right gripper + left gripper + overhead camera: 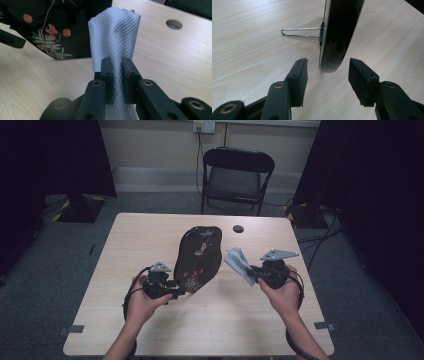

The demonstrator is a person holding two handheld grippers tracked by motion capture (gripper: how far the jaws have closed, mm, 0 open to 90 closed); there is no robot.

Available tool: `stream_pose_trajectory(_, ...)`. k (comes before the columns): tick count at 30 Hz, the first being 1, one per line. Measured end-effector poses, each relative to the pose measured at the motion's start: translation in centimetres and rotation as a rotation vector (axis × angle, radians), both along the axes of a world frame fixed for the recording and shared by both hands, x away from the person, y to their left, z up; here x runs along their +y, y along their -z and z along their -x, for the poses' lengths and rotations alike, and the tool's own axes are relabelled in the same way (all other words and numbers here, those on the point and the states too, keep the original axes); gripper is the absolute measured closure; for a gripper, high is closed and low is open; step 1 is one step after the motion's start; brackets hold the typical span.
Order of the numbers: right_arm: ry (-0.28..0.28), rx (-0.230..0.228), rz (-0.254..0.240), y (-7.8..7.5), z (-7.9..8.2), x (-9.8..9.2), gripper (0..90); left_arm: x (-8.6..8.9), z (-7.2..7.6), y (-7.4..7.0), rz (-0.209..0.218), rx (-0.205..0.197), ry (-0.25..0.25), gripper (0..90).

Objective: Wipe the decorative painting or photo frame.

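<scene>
Currently the mirror [197, 257] stands near the middle of the tabletop [150, 240], propped on a thin wire stand [299, 33] that shows in the left gripper view. Its back is glossy black with red flowers and pale leaves, an oval, vase-like outline. Judgement: rigid, smooth and slippery, probably fragile on the glass side, and tippy on so slight a stand. Best hold is across the lower edge, where the panel is thin enough for the pads.

Left tongs [328, 75] are about half open, one pad on each side of the mirror's bottom edge; neither pad touches it, so nothing is gripped yet.

Cloth [115, 37] is pale blue-white with a fine diamond weave, soft and limp, very light, folding under its own weight. Right tongs [117, 80] are clamped tight on its lower part, with the rest standing up beyond the jaws. In the high view the cloth [239, 265] hangs just right of the mirror, apart from it.

Tabletop is pale wood grain with a round hole [238, 228] toward its far edge. Folding chair [235, 177] stands behind.
</scene>
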State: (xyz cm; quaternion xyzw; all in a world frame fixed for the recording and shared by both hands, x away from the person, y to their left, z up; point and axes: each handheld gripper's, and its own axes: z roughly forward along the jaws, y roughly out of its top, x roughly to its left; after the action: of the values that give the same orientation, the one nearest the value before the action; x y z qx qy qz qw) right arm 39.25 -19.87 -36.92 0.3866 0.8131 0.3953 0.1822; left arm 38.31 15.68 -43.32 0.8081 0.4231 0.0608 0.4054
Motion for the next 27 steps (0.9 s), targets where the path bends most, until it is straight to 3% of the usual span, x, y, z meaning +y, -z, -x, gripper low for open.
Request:
stream_pose_trajectory(5, -0.004, -0.014, -0.009, -1.3, -0.7, 0.8, 81.8, 0.1, 0.0, -0.1, 0.009, -0.004, -0.005, 50.4)
stream_pose_trajectory(6, -0.013, -0.029, 0.0, -2.1, -1.0, 1.3, 81.7, 0.2, -0.1, -0.1, 0.013, -0.002, -0.007, 50.7)
stream_pose_trajectory(12, -0.035, -0.069, 0.012, -4.0, -1.8, 2.8, 81.7, 0.2, -0.2, -0.2, 0.015, -0.001, -0.011, 50.5)
stream_pose_trajectory(14, -0.043, -0.063, 0.008, -4.3, -2.1, 3.2, 81.7, 0.2, -0.2, -0.2, 0.016, -0.003, -0.007, 50.4)
stream_pose_trajectory(17, -0.054, -0.06, 0.022, -4.3, -2.4, 3.8, 81.7, 0.1, -0.2, -0.2, 0.02, -0.004, -0.005, 50.9)
stream_pose_trajectory(27, -0.067, 0.02, 0.038, -1.7, -3.4, 4.8, 81.6, 0.4, -0.3, -0.4, 0.021, -0.01, -0.003, 52.0)
